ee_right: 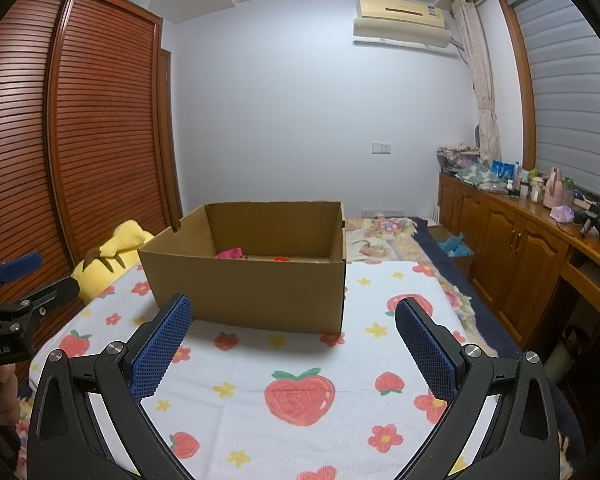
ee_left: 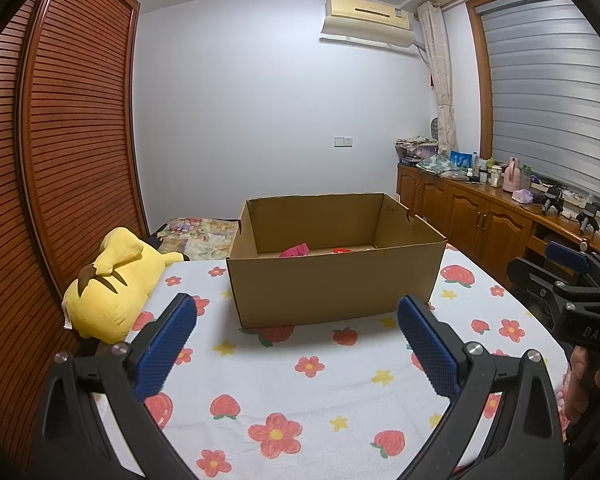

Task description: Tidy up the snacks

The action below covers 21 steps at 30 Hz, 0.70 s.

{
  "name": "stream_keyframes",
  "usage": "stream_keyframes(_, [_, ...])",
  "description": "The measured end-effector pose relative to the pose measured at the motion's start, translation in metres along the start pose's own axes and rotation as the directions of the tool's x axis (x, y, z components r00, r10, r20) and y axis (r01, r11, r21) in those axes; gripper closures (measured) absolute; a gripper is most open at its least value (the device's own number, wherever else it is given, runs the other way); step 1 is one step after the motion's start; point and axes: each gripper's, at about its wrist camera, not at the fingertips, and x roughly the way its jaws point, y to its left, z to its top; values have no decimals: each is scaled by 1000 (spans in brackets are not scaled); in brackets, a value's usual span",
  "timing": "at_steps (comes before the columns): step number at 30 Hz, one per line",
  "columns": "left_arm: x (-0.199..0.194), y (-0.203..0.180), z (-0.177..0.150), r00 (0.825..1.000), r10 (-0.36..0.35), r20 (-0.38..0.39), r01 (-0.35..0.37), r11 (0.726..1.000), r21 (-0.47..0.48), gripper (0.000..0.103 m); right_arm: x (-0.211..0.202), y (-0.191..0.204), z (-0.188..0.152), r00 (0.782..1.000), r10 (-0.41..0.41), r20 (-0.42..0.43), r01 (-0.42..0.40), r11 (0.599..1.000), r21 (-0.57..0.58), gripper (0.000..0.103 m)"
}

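An open cardboard box [ee_left: 332,284] [ee_right: 252,288] stands on a white bedspread printed with strawberries and flowers. Inside it, a pink snack packet [ee_left: 294,251] [ee_right: 230,254] and a red one [ee_left: 342,250] [ee_right: 282,259] peek over the front wall; the rest of the inside is hidden. My left gripper [ee_left: 296,312] hovers in front of the box, open, with nothing between its blue pads. My right gripper [ee_right: 294,312] is also open and holds nothing, short of the box's front right. Each gripper shows at the edge of the other's view.
A yellow plush toy [ee_left: 112,284] [ee_right: 114,254] lies left of the box against a slatted wooden wardrobe [ee_left: 60,140]. A wooden cabinet [ee_left: 484,216] [ee_right: 512,248] crowded with bottles runs along the right wall. The bedspread [ee_left: 300,392] stretches flat before the box.
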Motion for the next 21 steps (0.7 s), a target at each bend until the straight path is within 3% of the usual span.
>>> stream_keyframes(21, [-4, 5, 0, 1000, 7, 4, -7, 1000, 0, 2, -2, 2, 0, 1000, 1, -1, -1, 1000, 1, 0])
